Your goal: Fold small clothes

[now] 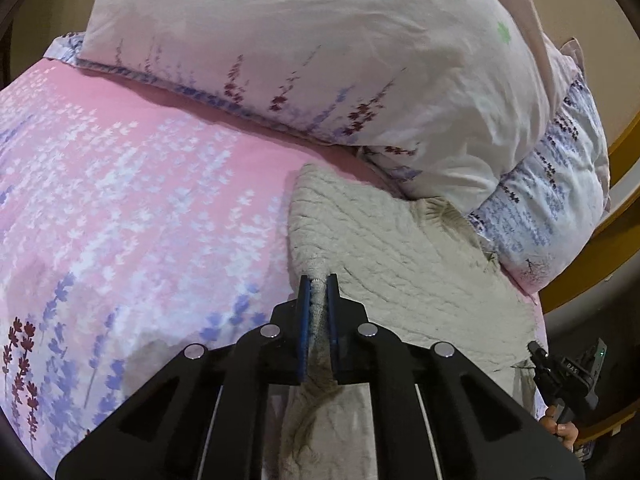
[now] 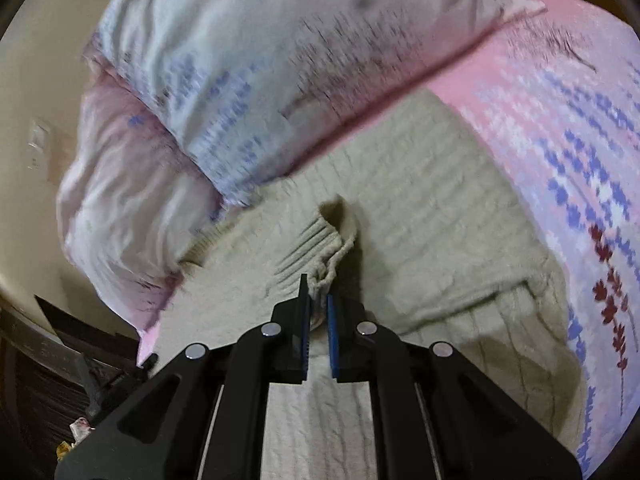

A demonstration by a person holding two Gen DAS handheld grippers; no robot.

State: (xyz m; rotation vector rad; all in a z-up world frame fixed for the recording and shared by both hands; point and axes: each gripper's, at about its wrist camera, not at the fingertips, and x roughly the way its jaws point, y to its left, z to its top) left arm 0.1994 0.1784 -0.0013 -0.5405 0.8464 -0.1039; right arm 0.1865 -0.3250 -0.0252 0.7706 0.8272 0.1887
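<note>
A beige cable-knit sweater (image 1: 400,256) lies on a pink floral bedsheet (image 1: 120,184). My left gripper (image 1: 318,280) is shut on a pinched edge of the sweater at its left side. In the right wrist view the sweater (image 2: 432,200) spreads below the pillows, and my right gripper (image 2: 318,288) is shut on a bunched ribbed cuff or hem (image 2: 320,248) of it. The right gripper also shows at the lower right of the left wrist view (image 1: 560,372), held by a hand.
Two stacked floral pillows (image 1: 320,52) lie just beyond the sweater, also in the right wrist view (image 2: 240,80). A wooden bed frame (image 1: 616,200) runs on the right. A beige wall (image 2: 32,100) and dark furniture (image 2: 48,360) sit to the left.
</note>
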